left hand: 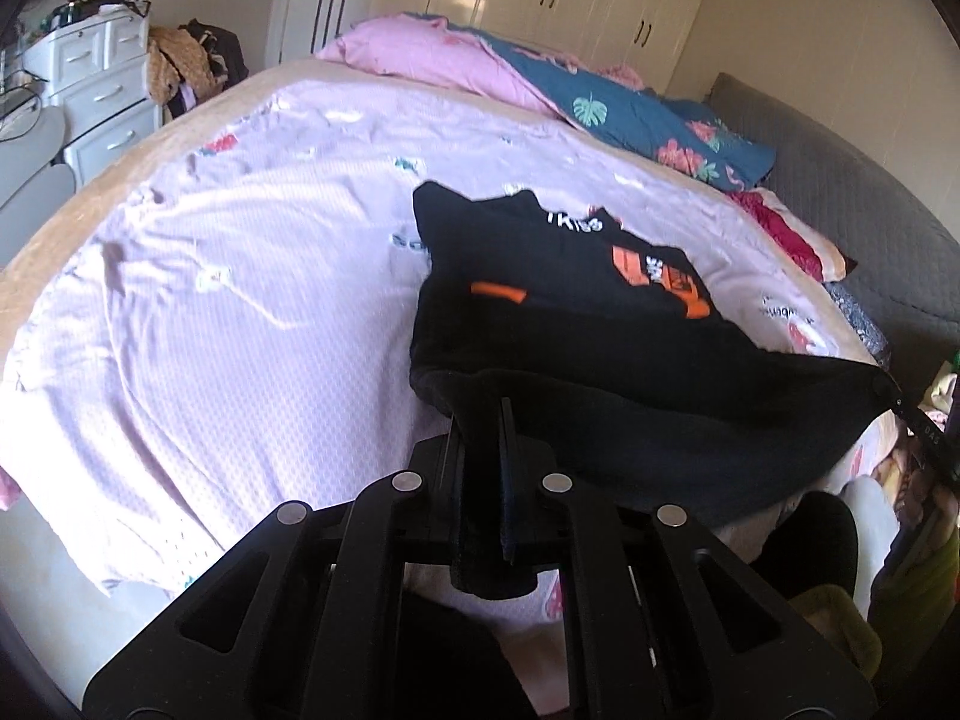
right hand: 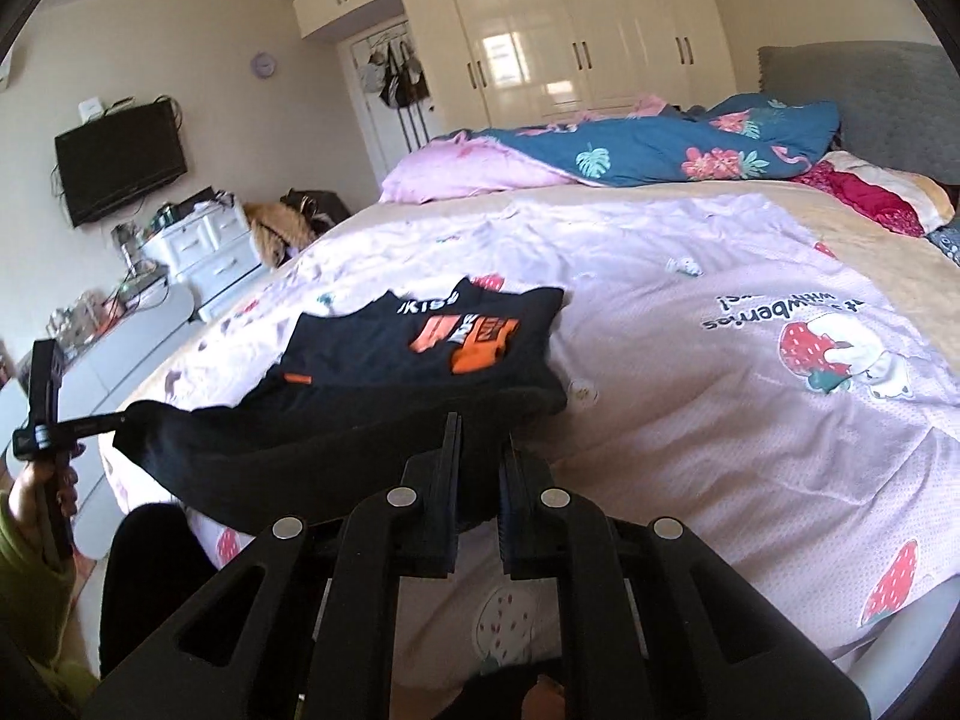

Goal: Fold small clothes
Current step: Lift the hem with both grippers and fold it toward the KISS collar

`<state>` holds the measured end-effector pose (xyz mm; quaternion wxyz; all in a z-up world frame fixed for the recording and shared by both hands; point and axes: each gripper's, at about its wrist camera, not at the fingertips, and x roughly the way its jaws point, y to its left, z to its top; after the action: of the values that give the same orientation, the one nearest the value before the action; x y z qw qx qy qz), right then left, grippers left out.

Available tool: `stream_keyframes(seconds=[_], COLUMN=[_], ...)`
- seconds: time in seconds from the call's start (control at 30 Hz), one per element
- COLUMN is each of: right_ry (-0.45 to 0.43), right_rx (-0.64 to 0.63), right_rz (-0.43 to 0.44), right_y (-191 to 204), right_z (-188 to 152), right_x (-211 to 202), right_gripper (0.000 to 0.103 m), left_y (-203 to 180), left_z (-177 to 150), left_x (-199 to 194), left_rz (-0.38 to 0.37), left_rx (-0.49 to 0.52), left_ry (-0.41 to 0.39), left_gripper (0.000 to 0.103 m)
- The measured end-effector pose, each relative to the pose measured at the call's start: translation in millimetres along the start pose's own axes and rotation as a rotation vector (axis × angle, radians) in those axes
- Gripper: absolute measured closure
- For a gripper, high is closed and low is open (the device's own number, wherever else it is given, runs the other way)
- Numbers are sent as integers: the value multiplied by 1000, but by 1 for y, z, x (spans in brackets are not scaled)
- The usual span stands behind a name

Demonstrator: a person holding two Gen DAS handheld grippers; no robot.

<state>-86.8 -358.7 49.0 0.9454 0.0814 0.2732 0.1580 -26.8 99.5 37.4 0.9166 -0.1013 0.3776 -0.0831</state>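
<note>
Black garment (right hand: 384,354) with orange print lies on a pale pink strawberry-patterned sheet (right hand: 690,372).

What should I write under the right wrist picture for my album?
Right gripper and left gripper lift the black shirt's near edge off the pink bedsheet.

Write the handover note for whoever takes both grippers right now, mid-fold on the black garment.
Left gripper: shut on the near hem of the black garment, at its left corner.
Right gripper: shut on the same hem, at the right corner.
Garment: the far part, with the orange print, lies flat on the pink bedsheet; the near edge hangs lifted between the two grippers, off the bed.
Done: both near corners gripped and raised.
Left: probably carry the lifted edge over onto the far part, lay it down, release, then finish the fold.
</note>
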Motion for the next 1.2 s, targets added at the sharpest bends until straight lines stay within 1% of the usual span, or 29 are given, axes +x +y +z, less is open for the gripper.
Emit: stream_keyframes(seconds=[0.1,0.33,0.7,0.9,1.2], right_ry=[-20,-45,-47,-52,-63], right_rx=[13,0,38,24,40], right_rz=[-29,-53,-89,-111,-129], right_y=[-1,5,-1,0,-2], right_z=[6,20,35,41,58], right_x=[2,8,21,27,43], right_gripper=[94,94,94,94,94], left_y=[-1,-3,0,0,4], left_z=[7,22,45,55,70], left_x=[0,0,7,13,24], left_rz=[-2,5,-2,-8,-7], left_rx=[-1,-4,-27,-41,-69], left_ry=[-20,-67,-121,-137,-153], left_gripper=[100,100,100,100,100])
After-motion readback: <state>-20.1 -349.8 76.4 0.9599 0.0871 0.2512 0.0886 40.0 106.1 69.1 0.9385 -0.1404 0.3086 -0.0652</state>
